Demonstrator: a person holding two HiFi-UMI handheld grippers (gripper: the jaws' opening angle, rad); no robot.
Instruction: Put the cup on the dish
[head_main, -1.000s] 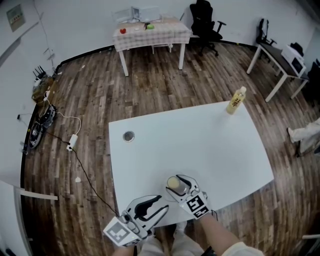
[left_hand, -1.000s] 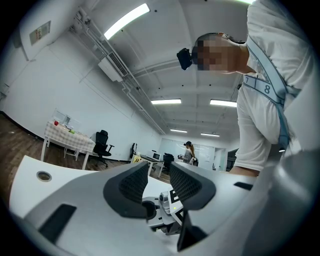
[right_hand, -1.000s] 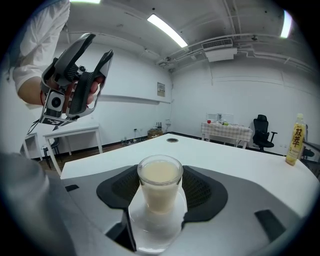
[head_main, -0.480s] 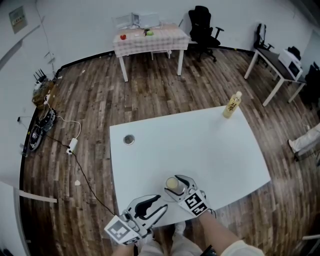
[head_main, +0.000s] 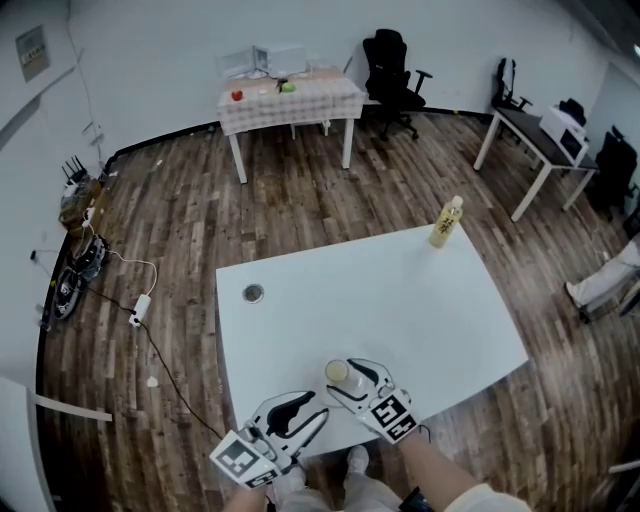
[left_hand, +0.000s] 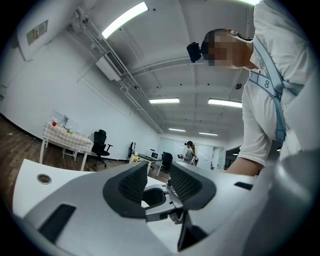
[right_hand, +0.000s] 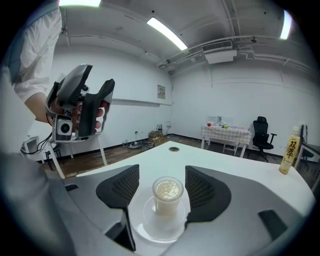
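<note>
— Hand-held gripper status, each side?

— Head view first. My right hand-held gripper (head_main: 343, 378) sits near the front edge of the white bench (head_main: 400, 290), with a jaw on either side of the cup (head_main: 337, 371). My left hand-held gripper (head_main: 311, 409) hangs just beside it at that same edge.

— Left gripper view?

— Jaws apart, nothing between them. The pads (left_hand: 134, 182) are dark and ribbed.

— Right gripper view?

— Jaws apart, flanking the cup without touching it. The cup stands upright on the dish (right_hand: 162, 222), a small glossy white saucer.

— How will the cup handle?

— I judge it to be thin clear plastic, filled with a pale milky drink, and I can make out no lid. That makes it light, soft-walled, and easy to crush or slop. I'd grip it low on the wall, gently. The dish looks hard and slick, so it may skate on the smooth bench.
</note>
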